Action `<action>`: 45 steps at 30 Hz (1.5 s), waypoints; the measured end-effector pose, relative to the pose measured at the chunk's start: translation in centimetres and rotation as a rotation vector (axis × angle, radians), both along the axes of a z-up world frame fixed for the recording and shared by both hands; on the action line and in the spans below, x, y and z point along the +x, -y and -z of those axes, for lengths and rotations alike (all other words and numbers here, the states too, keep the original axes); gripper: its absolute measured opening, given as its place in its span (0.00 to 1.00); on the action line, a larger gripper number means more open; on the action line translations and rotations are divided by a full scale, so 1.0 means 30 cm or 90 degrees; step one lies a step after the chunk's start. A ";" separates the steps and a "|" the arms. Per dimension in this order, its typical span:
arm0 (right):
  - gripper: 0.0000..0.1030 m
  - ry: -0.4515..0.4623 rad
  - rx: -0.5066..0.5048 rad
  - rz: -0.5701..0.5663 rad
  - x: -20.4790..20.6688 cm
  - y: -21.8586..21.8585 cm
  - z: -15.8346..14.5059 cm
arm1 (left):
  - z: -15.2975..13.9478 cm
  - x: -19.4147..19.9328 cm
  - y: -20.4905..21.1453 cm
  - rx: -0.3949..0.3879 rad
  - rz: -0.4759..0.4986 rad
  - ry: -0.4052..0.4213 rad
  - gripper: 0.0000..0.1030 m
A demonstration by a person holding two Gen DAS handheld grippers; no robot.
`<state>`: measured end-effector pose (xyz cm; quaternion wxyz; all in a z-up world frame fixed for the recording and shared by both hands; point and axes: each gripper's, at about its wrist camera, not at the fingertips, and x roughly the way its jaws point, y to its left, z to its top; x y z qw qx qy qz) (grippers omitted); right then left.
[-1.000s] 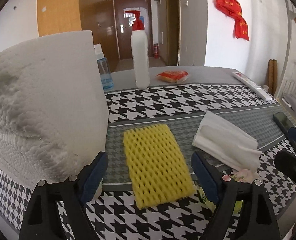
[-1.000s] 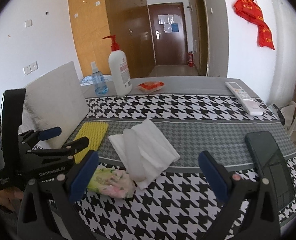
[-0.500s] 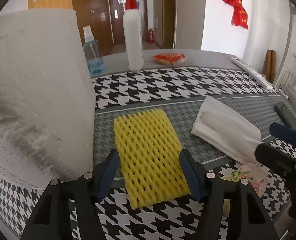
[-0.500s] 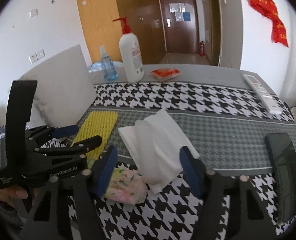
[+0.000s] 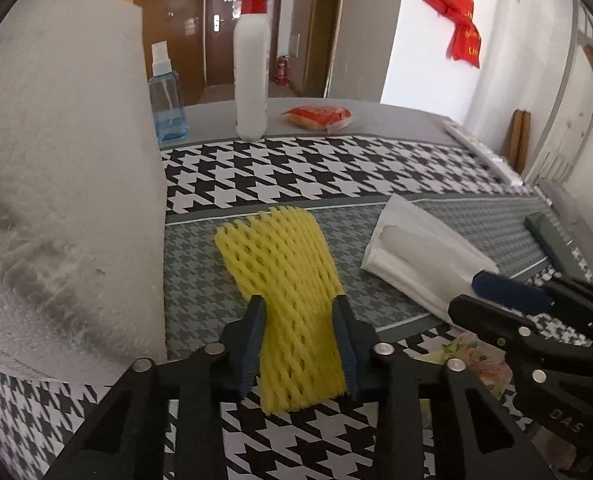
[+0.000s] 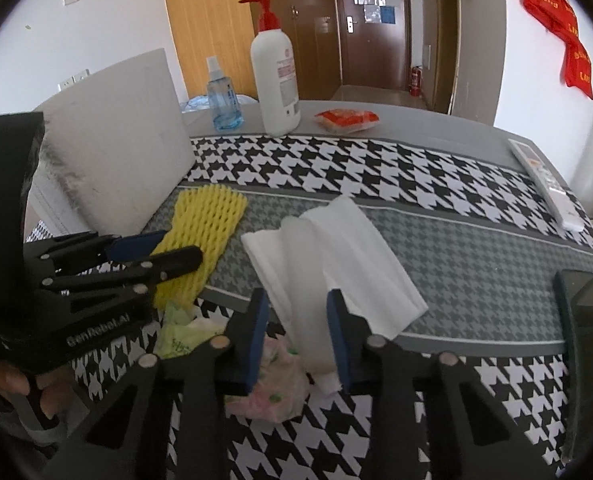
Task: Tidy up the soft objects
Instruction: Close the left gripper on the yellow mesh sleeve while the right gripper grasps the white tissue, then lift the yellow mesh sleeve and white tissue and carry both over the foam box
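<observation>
Claws both closing, narrow gap. Left claw (image 5: 298,338) straddles near end of yellow foam net (image 5: 284,280); pads touch its sides, net pinched narrow between them, far end flat on checked cloth (image 5: 336,172) beside paper roll (image 5: 64,168). Right claw (image 6: 296,334) straddles folded white tissue (image 6: 336,256); contact of pads with tissue unclear. Floral packet (image 6: 276,384) under left pad.

Home: clothed table (image 6: 476,280), hallway door (image 6: 370,24)
</observation>
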<state>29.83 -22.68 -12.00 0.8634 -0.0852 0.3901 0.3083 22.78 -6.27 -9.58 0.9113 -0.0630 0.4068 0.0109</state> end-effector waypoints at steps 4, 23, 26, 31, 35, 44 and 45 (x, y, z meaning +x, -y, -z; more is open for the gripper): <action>0.23 -0.004 -0.014 0.000 0.008 -0.009 0.010 | -0.004 0.000 -0.020 -0.026 0.003 0.010 0.15; 0.12 -0.016 -0.011 0.010 0.034 0.020 0.003 | -0.026 -0.021 -0.016 -0.038 0.026 0.046 0.10; 0.12 -0.018 0.022 0.014 0.027 0.045 -0.019 | -0.045 -0.035 0.005 -0.018 0.036 0.071 0.10; 0.12 -0.003 0.073 0.029 -0.004 0.083 -0.072 | -0.081 -0.062 0.010 -0.006 0.036 0.103 0.10; 0.12 0.016 0.110 0.040 -0.040 0.097 -0.112 | -0.120 -0.083 0.006 0.010 0.030 0.130 0.10; 0.12 0.059 0.176 0.069 -0.124 0.085 -0.179 | -0.241 -0.153 0.018 0.044 0.053 0.214 0.10; 0.12 0.068 0.182 0.073 -0.137 0.083 -0.190 | -0.253 -0.157 0.016 0.047 0.053 0.219 0.10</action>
